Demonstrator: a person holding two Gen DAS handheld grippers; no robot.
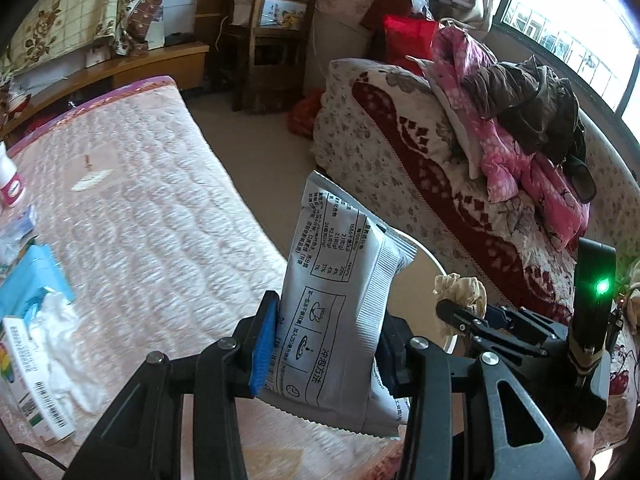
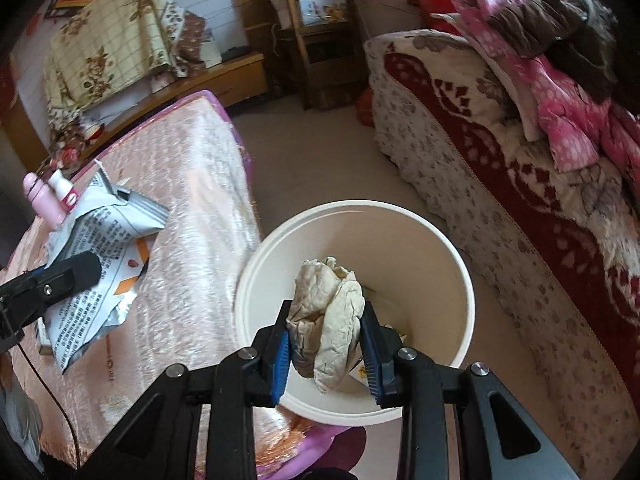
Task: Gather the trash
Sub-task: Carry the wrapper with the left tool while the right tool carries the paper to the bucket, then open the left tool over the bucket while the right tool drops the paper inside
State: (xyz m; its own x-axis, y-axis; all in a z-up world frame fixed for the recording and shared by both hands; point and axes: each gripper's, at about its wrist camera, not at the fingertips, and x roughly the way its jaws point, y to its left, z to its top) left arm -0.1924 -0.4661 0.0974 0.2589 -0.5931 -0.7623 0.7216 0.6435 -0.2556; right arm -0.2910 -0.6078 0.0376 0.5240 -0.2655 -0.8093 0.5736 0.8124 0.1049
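Observation:
My left gripper [image 1: 326, 344] is shut on a grey-white printed snack packet [image 1: 340, 312], held upright over the edge of the pink bed [image 1: 140, 208]. The same packet [image 2: 104, 256] and left gripper [image 2: 86, 270] show at the left of the right wrist view. My right gripper [image 2: 326, 348] is shut on a crumpled beige paper wad [image 2: 328, 312], hanging over the open mouth of a white round bin [image 2: 440, 248] on the floor. In the left wrist view the wad [image 1: 460, 288] and right gripper [image 1: 460, 312] sit just right of the packet, with the bin's rim [image 1: 436, 264] behind.
On the bed's left lie a blue tissue pack [image 1: 32, 276], white tissues [image 1: 68, 340], a printed box [image 1: 36, 392] and a pink-capped bottle [image 1: 10, 184]. A floral sofa [image 1: 400, 152] piled with pink and brown clothes [image 1: 512, 120] stands right of the bin. A wooden chair [image 1: 272, 32] is at the back.

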